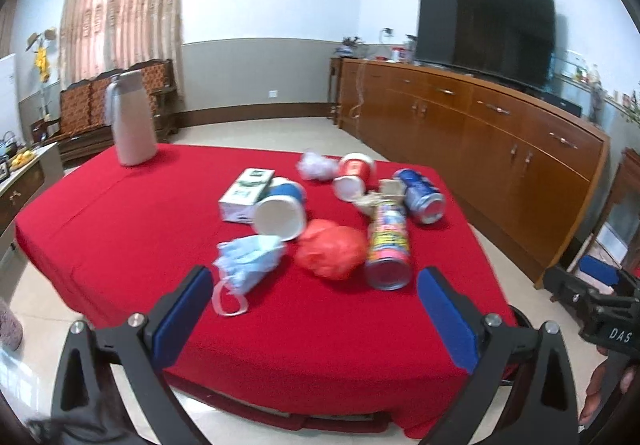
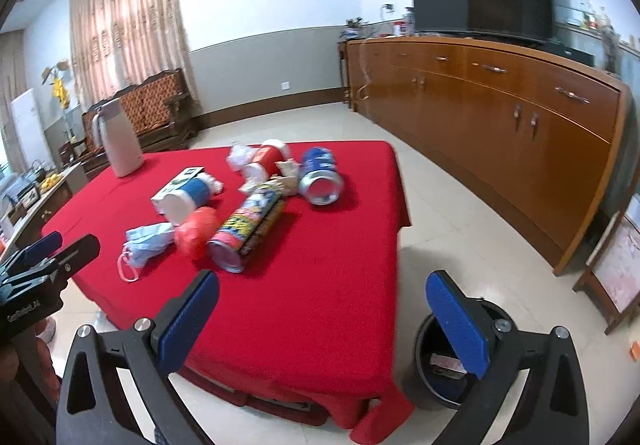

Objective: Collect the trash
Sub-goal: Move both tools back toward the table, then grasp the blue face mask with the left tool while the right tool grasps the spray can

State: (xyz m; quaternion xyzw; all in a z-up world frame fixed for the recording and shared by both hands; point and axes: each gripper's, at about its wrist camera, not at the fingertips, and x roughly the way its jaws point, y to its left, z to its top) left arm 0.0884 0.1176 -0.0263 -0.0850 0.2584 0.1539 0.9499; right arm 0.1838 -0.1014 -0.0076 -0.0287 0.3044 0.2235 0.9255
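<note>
Only the right wrist view shows the black bin point(image 2: 430, 373) on the floor beside the table point(image 2: 320, 305), a scrap of paper lying inside. Trash sits mid-table: face mask point(image 1: 250, 259), red bag point(image 1: 330, 249), tall can point(image 1: 390, 245), blue can point(image 1: 420, 195), cups, carton. Left gripper point(image 1: 314, 315) and right gripper point(image 2: 322, 319) both gape wide, empty.
</note>
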